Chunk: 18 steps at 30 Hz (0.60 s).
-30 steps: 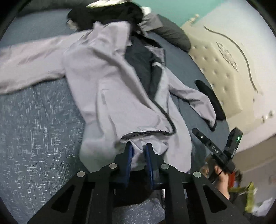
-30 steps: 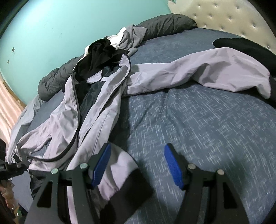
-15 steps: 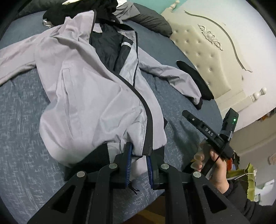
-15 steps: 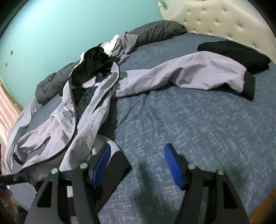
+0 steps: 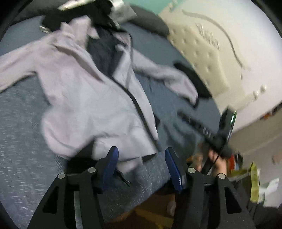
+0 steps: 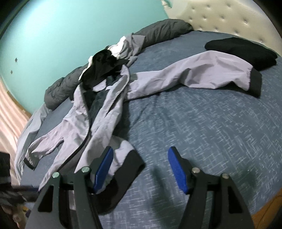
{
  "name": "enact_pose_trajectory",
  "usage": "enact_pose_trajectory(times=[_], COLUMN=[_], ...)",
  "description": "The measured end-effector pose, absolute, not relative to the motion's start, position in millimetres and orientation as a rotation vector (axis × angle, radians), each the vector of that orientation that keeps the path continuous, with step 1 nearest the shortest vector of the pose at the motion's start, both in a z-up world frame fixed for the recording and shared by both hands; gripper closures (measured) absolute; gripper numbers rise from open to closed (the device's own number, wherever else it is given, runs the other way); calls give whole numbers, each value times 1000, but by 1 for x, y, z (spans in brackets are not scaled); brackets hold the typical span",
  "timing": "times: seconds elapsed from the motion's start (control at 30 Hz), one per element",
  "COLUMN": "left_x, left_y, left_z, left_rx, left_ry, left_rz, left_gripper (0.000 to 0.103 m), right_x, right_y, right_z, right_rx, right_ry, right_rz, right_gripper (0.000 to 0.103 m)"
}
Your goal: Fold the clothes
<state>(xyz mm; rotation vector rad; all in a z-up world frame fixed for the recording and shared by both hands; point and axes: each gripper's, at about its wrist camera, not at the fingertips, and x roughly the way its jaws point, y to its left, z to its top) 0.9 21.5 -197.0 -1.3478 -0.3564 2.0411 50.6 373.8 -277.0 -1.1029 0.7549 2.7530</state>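
The bed [image 6: 202, 126] fills nearly everything, blue speckled cover running from the near edge out to the padded cream headboard [image 6: 220, 15] on the far right and the teal wall [image 6: 70, 26] on the far left. Spread across it lies the pale lilac jacket [image 5: 84, 98], front side up, zip open at the chest with dark lining showing, its hem toward me at the near edge. One sleeve [image 6: 185, 74] reaches out to the right, black cuff resting just beside a folded black garment [image 6: 246, 51] near the headboard. At the jacket's collar sits a heap of black and grey clothes [image 6: 109, 61], and behind that a dark grey duvet roll [image 6: 158, 31] along the far edge. My left tongs [image 5: 141, 167] are opening right now, blue pads clear of the cloth, the jacket's hem corner lying loose between them. My right tongs [image 6: 140, 169] stand spread wide, pinching nothing, with the black hem band [image 6: 130, 169] lying beside the left pad; whether it touches, I cannot tell. The left view is badly smeared.
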Motion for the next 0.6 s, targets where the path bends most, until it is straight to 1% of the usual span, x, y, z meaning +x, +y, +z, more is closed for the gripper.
enact_pose_trajectory(times=[0.13, 0.2, 0.4, 0.5, 0.6], left_x=[-14, -19, -34, -39, -42], left_y=[-31, -47, -59, -59, -57], left_z=[-191, -197, -247, -271, -285], left_rx=[-1319, -1335, -1488, -1544, -1560], left_ry=[-570, -608, -595, -608, -660], left_rz=[2132, 2190, 2253, 2245, 2204], left_gripper=[44, 44, 40, 40, 40], right_x=[47, 46, 34, 21, 12], right_y=[370, 369, 361, 351, 348], right_z=[-280, -281, -280, -287, -294], right_rx=[-1123, -1128, -1196, -1336, -1432], right_ry=[751, 755, 730, 676, 601], right_rz=[2747, 2745, 2759, 2753, 2725], right_gripper=[38, 38, 38, 37, 36])
